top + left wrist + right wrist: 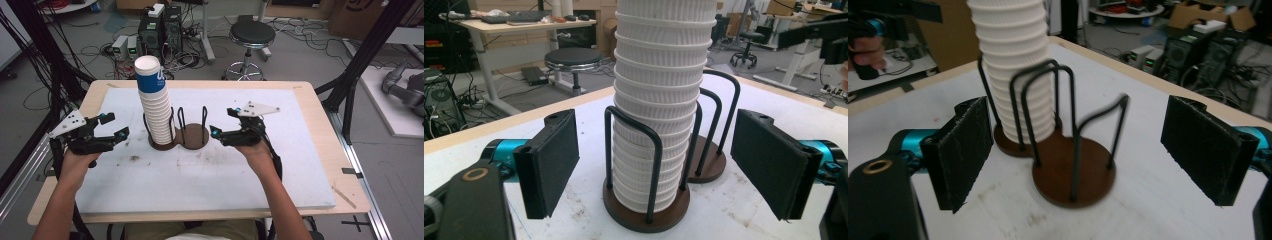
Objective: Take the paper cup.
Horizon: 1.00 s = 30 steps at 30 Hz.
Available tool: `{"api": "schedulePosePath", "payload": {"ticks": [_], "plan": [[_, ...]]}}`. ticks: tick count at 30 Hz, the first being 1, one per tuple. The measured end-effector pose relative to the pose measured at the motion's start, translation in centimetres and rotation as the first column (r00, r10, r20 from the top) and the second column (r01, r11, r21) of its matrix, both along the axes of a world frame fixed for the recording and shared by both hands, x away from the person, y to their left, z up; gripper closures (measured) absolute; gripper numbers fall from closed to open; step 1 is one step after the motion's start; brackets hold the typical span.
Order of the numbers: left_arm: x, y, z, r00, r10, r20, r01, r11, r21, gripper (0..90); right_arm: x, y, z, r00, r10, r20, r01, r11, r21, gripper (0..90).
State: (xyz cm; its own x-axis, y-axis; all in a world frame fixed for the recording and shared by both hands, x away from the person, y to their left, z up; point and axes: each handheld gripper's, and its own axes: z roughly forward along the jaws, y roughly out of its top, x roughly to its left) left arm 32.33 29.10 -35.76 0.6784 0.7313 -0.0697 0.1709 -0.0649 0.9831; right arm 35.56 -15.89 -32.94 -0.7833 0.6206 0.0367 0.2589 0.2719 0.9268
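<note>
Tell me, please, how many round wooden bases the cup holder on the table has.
2. The left base carries the tall stack of paper cups inside its black wire loops. The right base touches it and is empty.

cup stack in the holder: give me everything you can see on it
The cup stack is a tall column of nested white paper cups with ribbed walls; the top cup has a blue printed band and an open white mouth. It stands upright, leaning slightly, in the left bay of a brown two-bay holder, inside black wire loops that rise only past its lowest cups. Its bottom sits on the round base. The neighbouring bay is empty. Nothing else touches it: both grippers are off to its sides.
</note>
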Motion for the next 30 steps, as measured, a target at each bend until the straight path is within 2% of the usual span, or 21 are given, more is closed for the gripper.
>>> {"api": "schedulePosePath", "payload": {"ticks": [5, 12, 18, 21, 27, 30], "plan": [[-0.1, 0.1, 0.0, 1.0000, 0.004, 0.000, -0.004, 0.9999, -0.011, 19.2, 1.8, 3.1, 0.9, 0.9986, 0.053, -0.001, -0.053, 0.9984, -0.021, 13.4], [-0.2, 0.3, 0.0, 1.0000, 0.002, -0.002, -0.002, 0.9999, -0.015, 19.2, 3.6, 7.0, 1.6, 0.9929, 0.117, 0.021, -0.117, 0.9930, 0.016, 13.4], [-0.2, 0.4, 0.1, 1.0000, -0.003, 0.000, 0.003, 0.9999, -0.016, 19.1, 4.9, 10.2, 2.1, 0.9879, 0.153, 0.029, -0.153, 0.9881, 0.015, 13.4], [-0.1, 0.5, 0.1, 1.0000, -0.002, 0.000, 0.002, 0.9997, -0.024, 19.2, 5.5, 11.5, 2.3, 0.9855, 0.167, 0.029, -0.168, 0.9858, 0.006, 13.4], [-0.2, 0.8, 0.2, 1.0000, 0.005, 0.003, -0.005, 0.9994, -0.036, 19.2, 6.8, 13.3, 2.2, 0.9842, 0.177, 0.001, -0.177, 0.9842, -0.006, 13.4], [-0.2, 0.9, 0.3, 1.0000, 0.006, 0.006, -0.005, 0.9992, -0.040, 19.2, 7.2, 14.1, 2.2, 0.9777, 0.210, 0.005, -0.210, 0.9776, 0.013, 13.4]]}}
